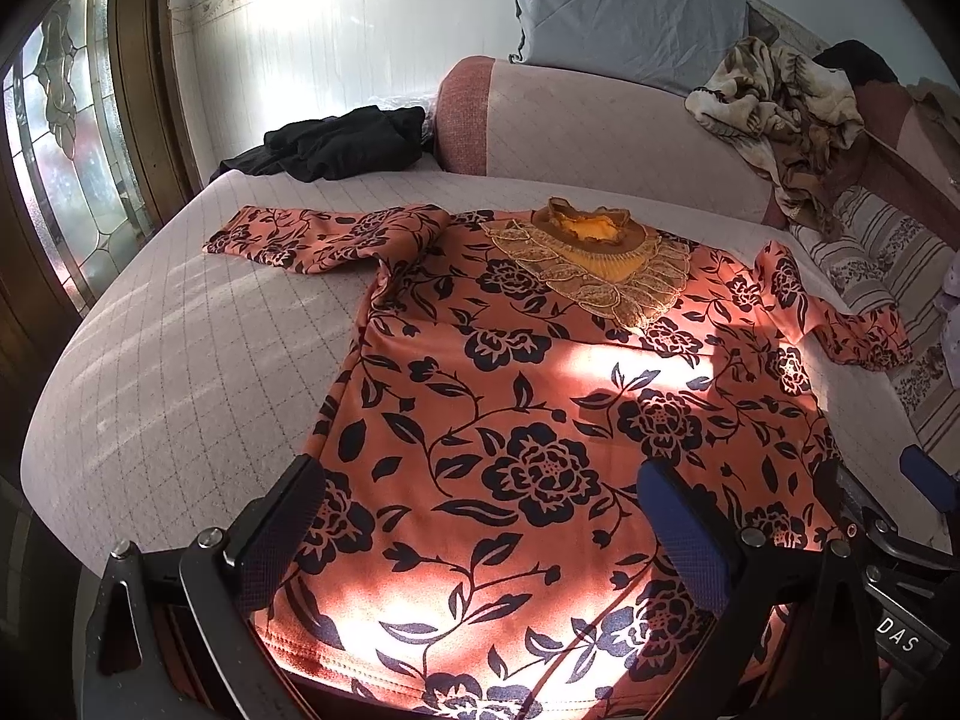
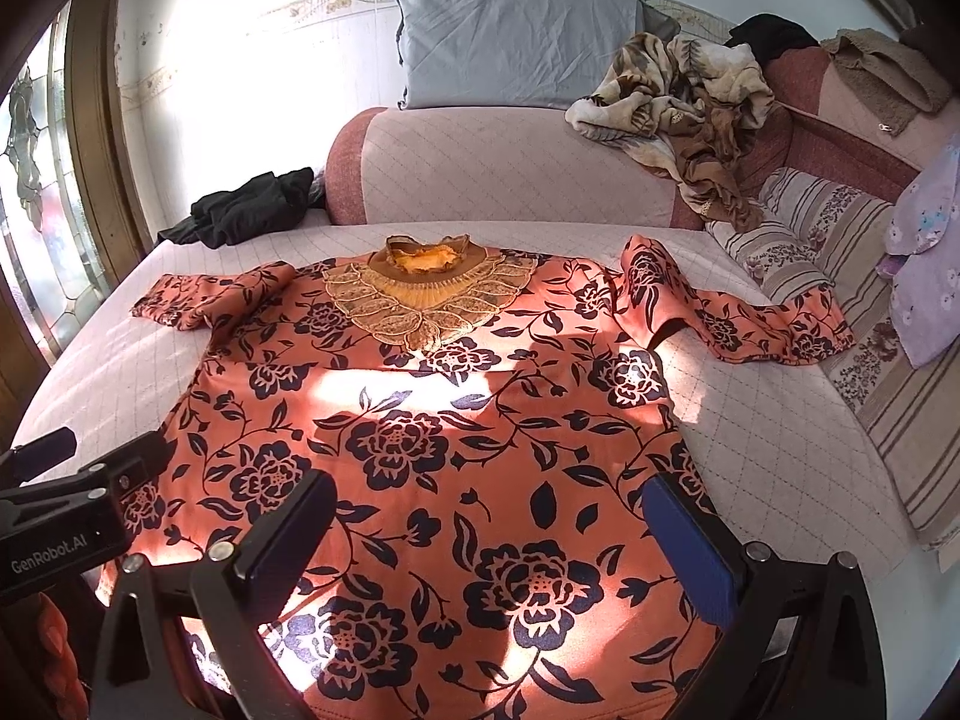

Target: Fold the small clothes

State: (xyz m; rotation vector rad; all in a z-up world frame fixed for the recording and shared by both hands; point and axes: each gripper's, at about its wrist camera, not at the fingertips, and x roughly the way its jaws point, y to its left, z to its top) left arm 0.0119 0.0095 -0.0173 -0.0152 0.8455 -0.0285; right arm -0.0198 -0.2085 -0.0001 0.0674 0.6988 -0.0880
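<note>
Sunlight is falling across a quilted pink bed where an orange floral top is lying flat, sleeves spread, gold lace collar toward the headboard. The left gripper and right gripper are hovering over its hem, both spread wide, gripping nothing.

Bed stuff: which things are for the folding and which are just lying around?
For the folding:
orange flowered top, spread flat
left gripper, open
right gripper, open

Just lying around:
black clothes
brown blanket
grey pillow
striped cushion
</note>
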